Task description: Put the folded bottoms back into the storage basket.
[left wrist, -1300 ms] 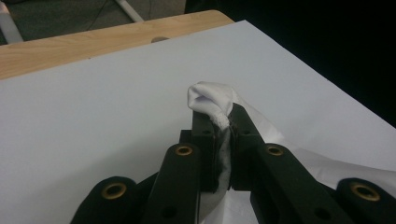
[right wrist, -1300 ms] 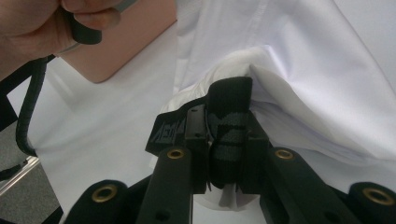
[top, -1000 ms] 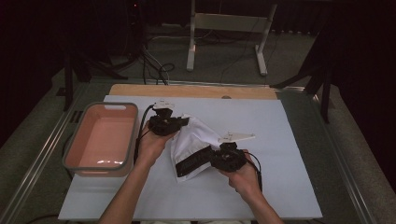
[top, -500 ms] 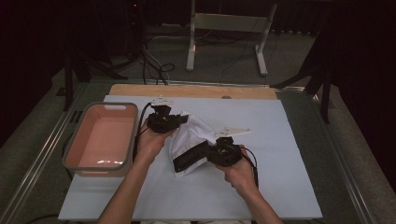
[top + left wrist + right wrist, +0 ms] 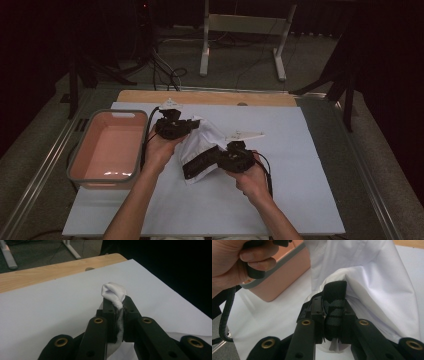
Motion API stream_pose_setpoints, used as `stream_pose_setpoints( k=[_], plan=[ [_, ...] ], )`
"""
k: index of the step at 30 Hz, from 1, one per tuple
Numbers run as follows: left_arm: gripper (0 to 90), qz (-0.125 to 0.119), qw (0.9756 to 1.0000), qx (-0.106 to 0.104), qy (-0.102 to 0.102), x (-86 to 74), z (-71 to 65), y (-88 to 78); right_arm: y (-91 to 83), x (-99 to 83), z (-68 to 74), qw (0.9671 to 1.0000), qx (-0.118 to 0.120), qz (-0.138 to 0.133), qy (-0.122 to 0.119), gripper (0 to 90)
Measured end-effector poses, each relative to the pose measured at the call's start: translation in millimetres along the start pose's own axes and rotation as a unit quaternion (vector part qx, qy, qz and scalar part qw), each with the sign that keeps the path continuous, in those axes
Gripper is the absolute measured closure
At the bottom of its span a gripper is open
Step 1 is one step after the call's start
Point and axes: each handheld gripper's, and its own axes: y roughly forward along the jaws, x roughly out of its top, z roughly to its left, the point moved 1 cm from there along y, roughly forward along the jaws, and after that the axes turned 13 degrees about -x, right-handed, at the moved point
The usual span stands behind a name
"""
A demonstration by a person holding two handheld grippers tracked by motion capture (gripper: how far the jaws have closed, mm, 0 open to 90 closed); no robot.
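Note:
A white garment [image 5: 204, 141] with a black elastic band [image 5: 199, 167] hangs stretched between both grippers over the white table sheet [image 5: 280, 200]. My left gripper [image 5: 191, 125] is shut on a bunched corner of the white cloth [image 5: 113, 291], which pokes out past the left gripper's tips [image 5: 117, 304]. My right gripper [image 5: 219, 158] is shut on the black band [image 5: 335, 292]. The band runs between the right gripper's tips [image 5: 334, 308], and white fabric [image 5: 372, 282] drapes above and to their right.
A pink basin [image 5: 75, 160] with a grey rim stands at the left of the sheet. In the right gripper view the basin [image 5: 284, 277] lies just behind the hand [image 5: 234, 260] that holds the left gripper. A wooden table edge [image 5: 210, 97] runs along the far side.
The right gripper has shifted slightly left and away with the band, drawing the garment a little more compact. The left gripper has hardly moved.

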Motion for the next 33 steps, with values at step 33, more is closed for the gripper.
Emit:
stream_pose_setpoints(
  k=[33],
  plan=[
    [84.0,-0.021,0.9996,0.020,-0.003,26.3,17.6,-27.0,11.9,30.4,14.8,0.9998,0.000,-0.014,-0.014,78.5]
  ],
)
